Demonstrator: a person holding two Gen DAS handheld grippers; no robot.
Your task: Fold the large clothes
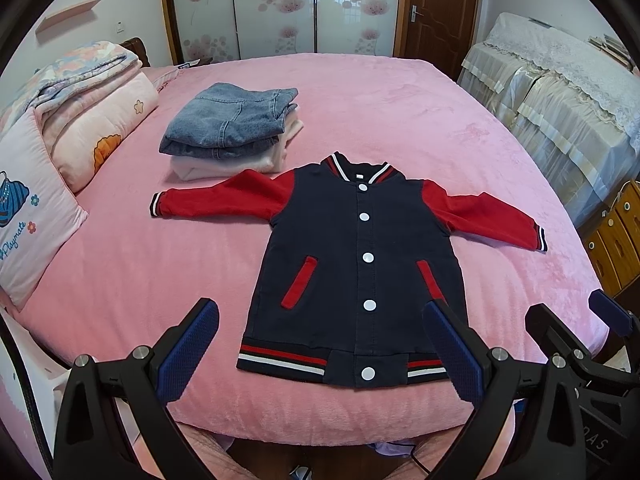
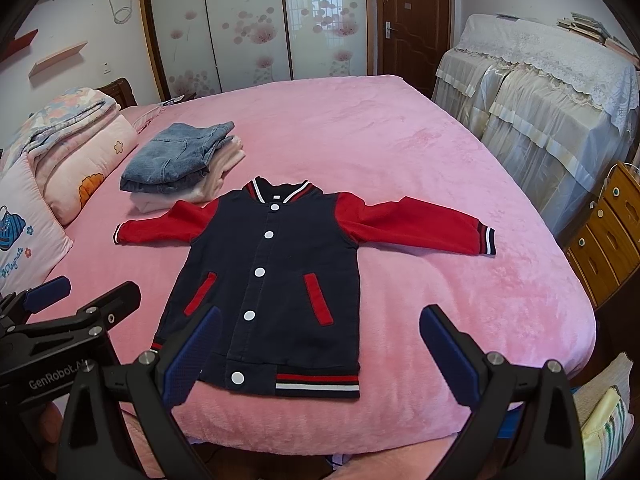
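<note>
Though partly hidden by left gripper [image 1: 320, 344] fingers, jacket [image 1: 360, 248] hem (seemingly flat).

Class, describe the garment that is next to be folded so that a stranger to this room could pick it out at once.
Start at the pink bed filling the room. Near its front edge, ahead of both open tongs, a jacket lies flat, sleeves spread. Unlike the folded stack of jeans behind it, it is unfolded: navy body, red sleeves, white snap buttons.
</note>
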